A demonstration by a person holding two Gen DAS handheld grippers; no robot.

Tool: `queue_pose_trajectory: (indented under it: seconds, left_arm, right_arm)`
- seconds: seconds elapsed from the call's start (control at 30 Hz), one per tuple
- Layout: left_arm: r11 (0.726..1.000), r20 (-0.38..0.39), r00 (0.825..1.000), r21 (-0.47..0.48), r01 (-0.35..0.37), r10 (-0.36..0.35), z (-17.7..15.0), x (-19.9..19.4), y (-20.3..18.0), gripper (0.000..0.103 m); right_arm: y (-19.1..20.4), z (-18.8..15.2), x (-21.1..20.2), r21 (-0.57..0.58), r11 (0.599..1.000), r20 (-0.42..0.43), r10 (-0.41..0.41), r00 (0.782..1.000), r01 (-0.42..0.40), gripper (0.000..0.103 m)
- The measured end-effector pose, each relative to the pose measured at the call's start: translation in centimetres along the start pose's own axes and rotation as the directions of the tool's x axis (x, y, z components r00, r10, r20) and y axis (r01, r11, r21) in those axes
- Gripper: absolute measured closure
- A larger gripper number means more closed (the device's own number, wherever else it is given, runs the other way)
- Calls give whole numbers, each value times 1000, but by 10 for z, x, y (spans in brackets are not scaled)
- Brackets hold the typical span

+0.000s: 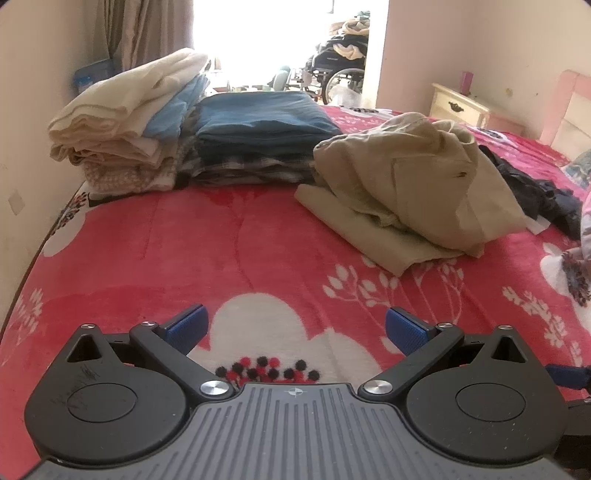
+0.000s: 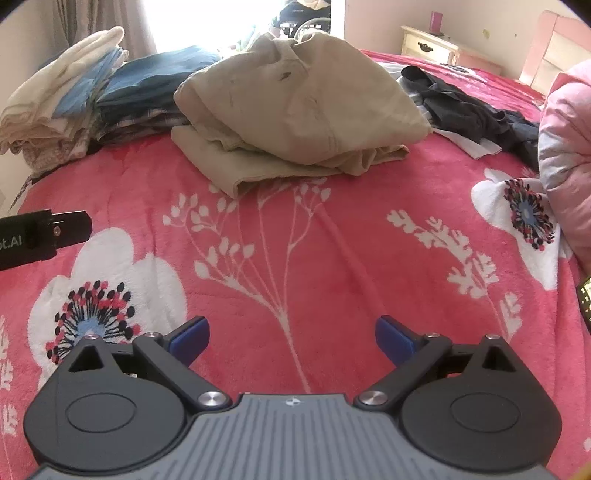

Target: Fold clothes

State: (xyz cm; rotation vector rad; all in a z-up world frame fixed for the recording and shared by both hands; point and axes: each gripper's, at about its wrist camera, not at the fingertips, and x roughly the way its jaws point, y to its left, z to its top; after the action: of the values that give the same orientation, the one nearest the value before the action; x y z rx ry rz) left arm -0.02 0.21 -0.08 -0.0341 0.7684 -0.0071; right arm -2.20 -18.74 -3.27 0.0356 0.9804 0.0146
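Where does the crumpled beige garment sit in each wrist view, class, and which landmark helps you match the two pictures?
Left wrist: beige garment lies right of centre, mid-height.
Right wrist: beige garment lies upper centre.
Shared landmark: the folded blue stack to its left.

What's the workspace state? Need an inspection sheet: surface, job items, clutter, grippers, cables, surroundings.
Surface: red floral blanket on a bed.
Job's things: crumpled beige garment, unfolded; dark clothes loose to its right; cream folded stack and blue folded stack at the far left.
Clutter: pink quilt at the right edge.
Grippers: left gripper open, empty; right gripper open, empty.
Cables: nothing seen.
Surroundings: curtain, bright window, wheelchair, nightstand.
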Motion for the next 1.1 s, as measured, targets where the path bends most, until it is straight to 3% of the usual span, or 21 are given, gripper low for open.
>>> queue_pose_trajectory:
  seconds: [1.1]
  left_arm:
    - [999,-19,999,-22,-50,49,-12,3,29,0]
  right_arm:
    - [12,4,-2,-54,998,32,-41,999,43,4]
